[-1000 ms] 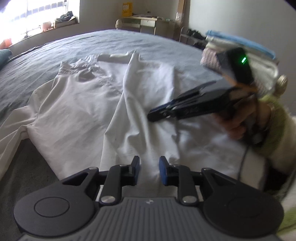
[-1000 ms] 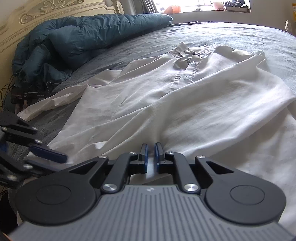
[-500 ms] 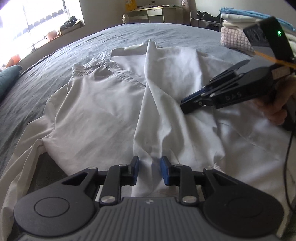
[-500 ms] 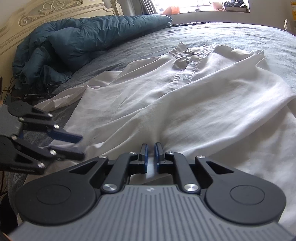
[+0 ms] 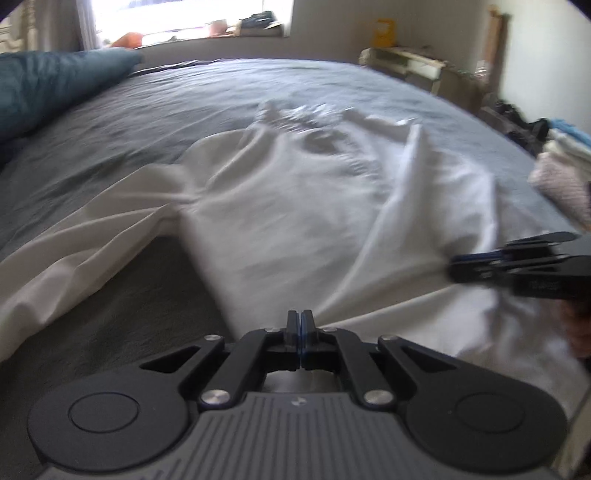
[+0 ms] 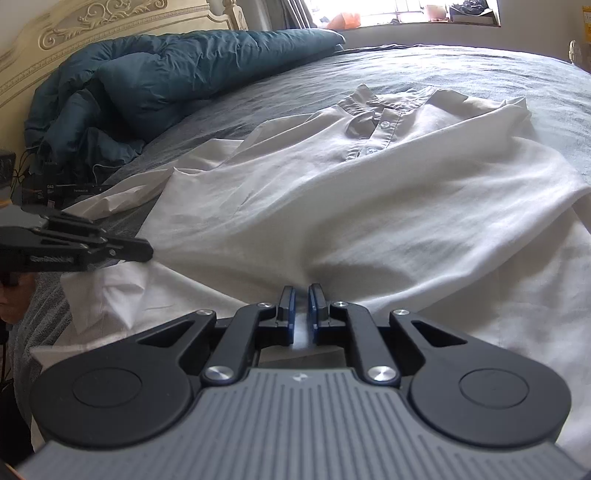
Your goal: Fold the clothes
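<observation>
A white button-up shirt lies spread on the grey bed, collar at the far end; it also shows in the right wrist view. My left gripper is shut at the shirt's near hem, and a fold of cloth runs up to its tips. My right gripper is shut on the shirt's hem, with white cloth between its blue pads. Each gripper shows in the other's view: the right one at the right edge, the left one at the left. One sleeve trails to the left.
A rolled teal duvet lies along the carved headboard. A pile of folded clothes sits at the bed's right side. A desk stands by the far wall. The grey bedsheet surrounds the shirt.
My left gripper has closed from open and swung left along the hem, so the window and duvet come into its view. The right gripper stays shut on the hem.
</observation>
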A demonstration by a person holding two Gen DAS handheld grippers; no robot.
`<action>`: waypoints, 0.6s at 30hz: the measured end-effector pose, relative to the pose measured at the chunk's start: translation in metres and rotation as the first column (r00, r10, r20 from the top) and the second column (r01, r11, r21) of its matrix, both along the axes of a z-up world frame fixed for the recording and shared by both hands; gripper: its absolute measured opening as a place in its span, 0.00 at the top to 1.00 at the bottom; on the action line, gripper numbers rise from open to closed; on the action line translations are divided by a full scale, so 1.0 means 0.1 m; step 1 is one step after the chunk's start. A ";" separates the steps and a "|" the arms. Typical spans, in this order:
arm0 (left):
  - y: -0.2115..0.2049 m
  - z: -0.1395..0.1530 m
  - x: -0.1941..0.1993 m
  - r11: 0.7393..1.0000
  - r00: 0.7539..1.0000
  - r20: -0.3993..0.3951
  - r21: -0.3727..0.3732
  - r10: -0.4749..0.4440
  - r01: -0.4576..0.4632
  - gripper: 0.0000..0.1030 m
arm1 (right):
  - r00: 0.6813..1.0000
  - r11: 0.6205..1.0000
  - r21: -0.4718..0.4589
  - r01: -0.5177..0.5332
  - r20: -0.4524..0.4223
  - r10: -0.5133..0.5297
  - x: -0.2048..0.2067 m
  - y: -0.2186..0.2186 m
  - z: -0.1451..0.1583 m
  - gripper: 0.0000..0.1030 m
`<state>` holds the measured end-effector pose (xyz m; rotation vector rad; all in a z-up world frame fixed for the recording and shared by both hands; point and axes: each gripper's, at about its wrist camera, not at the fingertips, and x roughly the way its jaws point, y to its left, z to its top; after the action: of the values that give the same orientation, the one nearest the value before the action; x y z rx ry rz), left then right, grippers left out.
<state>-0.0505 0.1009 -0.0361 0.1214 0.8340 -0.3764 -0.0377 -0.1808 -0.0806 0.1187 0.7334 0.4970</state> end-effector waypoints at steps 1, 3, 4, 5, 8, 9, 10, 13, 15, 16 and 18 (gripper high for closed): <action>0.02 0.00 0.01 0.999 1.000 0.012 0.021 0.027 -0.027 0.99 | 1.000 1.000 0.000 0.001 -0.001 -0.001 0.00 0.00 0.00 0.94; 0.08 0.07 0.04 0.998 0.997 0.042 0.023 0.057 -0.058 0.97 | 1.000 1.000 0.001 0.000 -0.001 0.000 0.00 0.00 0.00 0.94; 0.09 0.12 0.06 0.998 0.996 0.055 0.016 0.067 -0.068 0.97 | 1.000 1.000 0.001 0.000 0.000 0.000 0.00 0.00 0.00 0.94; 0.07 0.17 0.08 0.998 0.996 0.071 0.013 0.056 -0.057 0.97 | 1.000 1.000 0.004 0.000 0.000 0.000 0.00 -0.01 0.00 0.94; -0.17 0.27 0.12 0.999 0.993 0.105 -0.005 -0.044 0.045 0.87 | 1.000 1.000 0.009 0.002 0.000 -0.002 0.00 -0.02 -0.01 0.94; -0.27 0.29 0.13 0.996 0.990 0.115 -0.011 -0.085 0.087 0.83 | 1.000 1.000 0.012 0.004 -0.001 -0.004 0.00 -0.02 -0.01 0.94; -0.38 0.31 0.14 0.991 0.984 0.123 -0.016 -0.129 0.132 0.81 | 1.000 1.000 0.013 0.005 -0.001 -0.005 0.00 -0.02 -0.01 0.94; -0.78 0.21 0.22 0.966 0.961 0.099 0.001 -0.259 0.260 0.77 | 1.000 1.000 0.018 0.012 -0.002 -0.012 -0.01 -0.02 0.00 0.94; -0.96 0.05 0.35 0.961 0.960 0.054 0.046 -0.274 0.272 0.78 | 1.000 1.000 0.022 0.019 0.002 -0.019 -0.03 -0.03 0.02 0.93; -1.01 -0.03 0.43 0.965 0.966 0.030 0.071 -0.257 0.254 0.78 | 1.000 0.999 0.024 0.021 0.005 -0.021 -0.05 -0.04 0.03 0.93; -1.00 -0.07 0.55 0.974 0.976 0.016 0.056 -0.219 0.218 0.78 | 1.000 0.999 0.027 0.026 0.009 -0.026 -0.09 -0.07 0.07 0.92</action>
<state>0.0049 0.0014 -0.0433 0.2690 0.8110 -0.5587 -0.0467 -0.1879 -0.0739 0.1504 0.7150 0.4822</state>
